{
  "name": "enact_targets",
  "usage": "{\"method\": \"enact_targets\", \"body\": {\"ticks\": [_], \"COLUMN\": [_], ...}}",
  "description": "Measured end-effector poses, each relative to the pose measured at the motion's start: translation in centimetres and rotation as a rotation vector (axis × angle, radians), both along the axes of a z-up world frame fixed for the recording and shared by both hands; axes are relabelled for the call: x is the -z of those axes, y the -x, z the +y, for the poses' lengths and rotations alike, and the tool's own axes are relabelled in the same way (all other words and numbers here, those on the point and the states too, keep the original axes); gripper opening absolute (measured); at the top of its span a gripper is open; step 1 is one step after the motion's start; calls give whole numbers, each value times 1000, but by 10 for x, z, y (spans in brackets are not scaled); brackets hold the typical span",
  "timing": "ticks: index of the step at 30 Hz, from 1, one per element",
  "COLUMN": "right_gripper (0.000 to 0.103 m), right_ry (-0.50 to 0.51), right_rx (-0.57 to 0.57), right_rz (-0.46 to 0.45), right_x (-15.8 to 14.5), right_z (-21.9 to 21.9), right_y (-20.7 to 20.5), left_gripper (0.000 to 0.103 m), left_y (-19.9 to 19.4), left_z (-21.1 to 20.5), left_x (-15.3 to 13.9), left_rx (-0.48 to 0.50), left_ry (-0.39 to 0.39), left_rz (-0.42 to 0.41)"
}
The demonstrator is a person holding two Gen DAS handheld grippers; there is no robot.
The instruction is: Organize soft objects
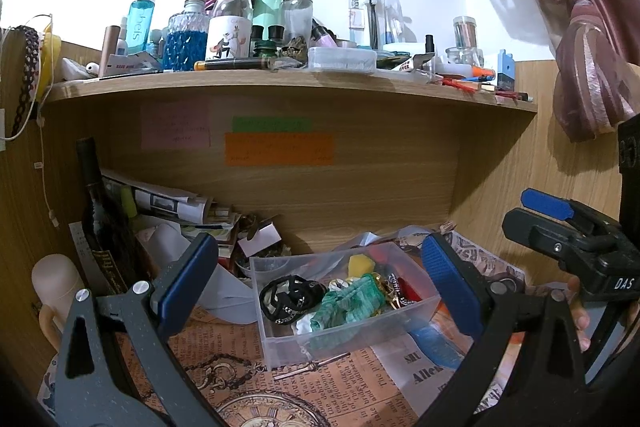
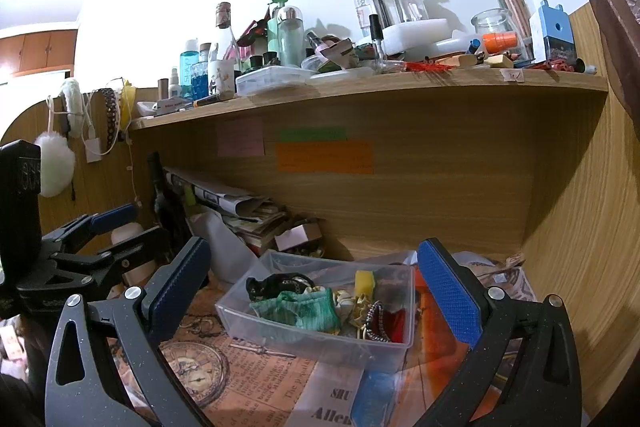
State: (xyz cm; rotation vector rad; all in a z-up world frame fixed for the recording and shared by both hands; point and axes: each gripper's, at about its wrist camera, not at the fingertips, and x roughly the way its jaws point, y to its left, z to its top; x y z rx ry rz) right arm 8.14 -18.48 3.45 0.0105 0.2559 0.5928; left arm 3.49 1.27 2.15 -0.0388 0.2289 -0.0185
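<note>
- Left wrist view: the left gripper [image 1: 320, 283] fills the lower frame, its blue-padded jaws spread wide and holding nothing.
- Between those jaws, low centre, a clear plastic bin [image 1: 348, 331] sits on the newspaper-print mat [image 1: 248, 367]; inside lie a green knitted cloth [image 1: 348, 303], a black hair tie [image 1: 290, 297], a yellow sponge [image 1: 359, 263] toward the back, and some red and gold bits too tangled to name.
- At the right edge the right gripper [image 1: 532, 215] hangs apart from the bin, with a person's fingers [image 1: 580, 315] below it (its jaws look parted from here).
- Left of the bin stands a dark wine bottle [image 1: 100, 219], with stacked papers [image 1: 176, 205] leaning behind it and a small white card box [image 1: 260, 237] just behind the bin.
- Across the upper frame a wooden shelf [image 1: 280, 83] is crowded with bottles; an orange note [image 1: 279, 149] is stuck on the back panel below, and a pink curtain [image 1: 576, 39] hangs upper right.
- Right wrist view: the right gripper [image 2: 316, 287] takes the bottom of the frame, jaws released and wide, with nothing in them.
- The same bin [image 2: 316, 339] sits centre-low between them, the green cloth [image 2: 304, 311] at its front and the sponge [image 2: 365, 282] behind it.
- The left gripper [image 2: 120, 231] shows at the left edge, clear of the bin.
- A white fluffy puff [image 2: 54, 163] hangs on the wall at far left.
</note>
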Motion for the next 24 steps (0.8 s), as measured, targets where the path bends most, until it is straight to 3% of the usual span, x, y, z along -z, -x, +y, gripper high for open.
{"method": "enact_targets", "body": {"ticks": [24], "right_gripper": [103], "right_ry": [-2], "right_rx": [-2], "right_rz": [4], "right_x": [2], "right_z": [1], "right_y": [0], "left_gripper": [103], "left_y": [-3], "left_z": [-2], "left_x": [4], "left_rx": [0], "left_ry": [-1], "left_rz": [10]}}
